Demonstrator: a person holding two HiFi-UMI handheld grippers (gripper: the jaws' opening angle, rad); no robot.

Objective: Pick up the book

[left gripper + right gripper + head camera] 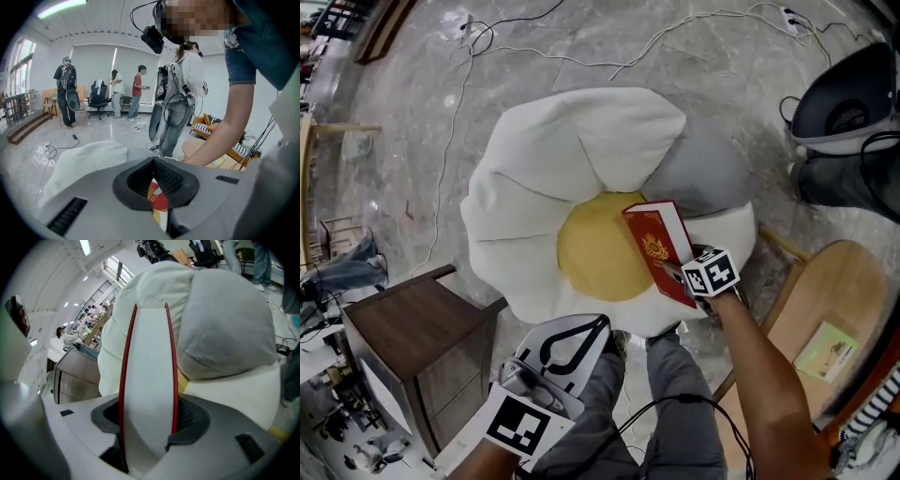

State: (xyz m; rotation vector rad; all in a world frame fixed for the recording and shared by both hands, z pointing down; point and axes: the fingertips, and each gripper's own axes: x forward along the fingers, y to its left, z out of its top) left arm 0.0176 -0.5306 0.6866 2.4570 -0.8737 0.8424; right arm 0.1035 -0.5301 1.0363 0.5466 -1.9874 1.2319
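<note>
1. As its jaws pinch the book (657, 246) by its page edge, the right gripper (678, 273) holds it tilted over the yellow middle of the cushion (534, 178).
2. Jaws pressed together and empty, the left gripper (598, 323) hangs by the cushion's near edge.

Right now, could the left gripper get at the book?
Probably yes. The left gripper hovers at the near edge of the cushion, with nothing between it and the book, which the right gripper holds on edge. Its jaws look closed, so they would need opening first.
</note>
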